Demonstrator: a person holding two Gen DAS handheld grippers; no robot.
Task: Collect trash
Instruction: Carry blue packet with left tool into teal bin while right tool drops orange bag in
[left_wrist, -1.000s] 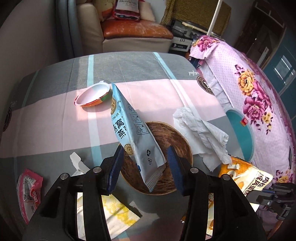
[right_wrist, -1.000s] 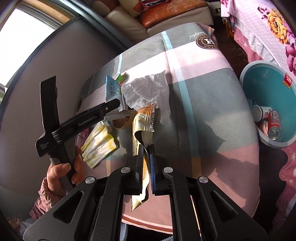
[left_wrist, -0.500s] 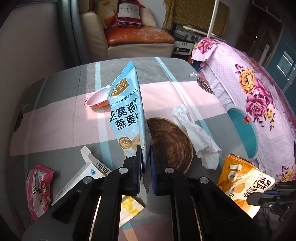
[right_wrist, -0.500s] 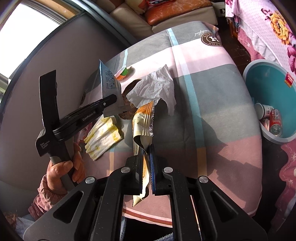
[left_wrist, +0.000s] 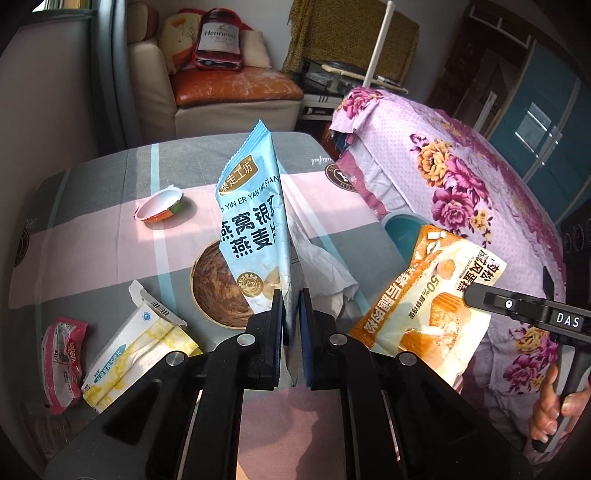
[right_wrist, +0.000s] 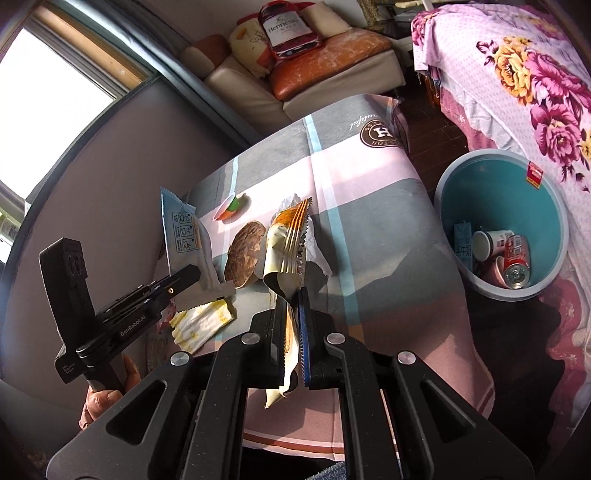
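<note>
My left gripper (left_wrist: 291, 310) is shut on a light blue snack bag (left_wrist: 255, 229) and holds it upright above the table; the bag also shows in the right wrist view (right_wrist: 184, 240). My right gripper (right_wrist: 293, 314) is shut on an orange and white snack wrapper (right_wrist: 286, 243), lifted off the table; it shows at the right in the left wrist view (left_wrist: 424, 299). A teal trash bin (right_wrist: 506, 192) stands on the floor right of the table and holds a can, a cup and a carton.
On the striped tablecloth (left_wrist: 92, 243) lie a small cup lid (left_wrist: 160, 208), a brown woven coaster (left_wrist: 214, 288), crumpled white tissue (left_wrist: 325, 269), a yellow-white packet (left_wrist: 140, 347) and a pink wrapper (left_wrist: 61, 362). A floral bed (left_wrist: 461, 177) stands right; a sofa (left_wrist: 229, 92) behind.
My left gripper closed on the blue bag and lifted it upright off the coaster. My right gripper raised the orange wrapper higher off the table.
</note>
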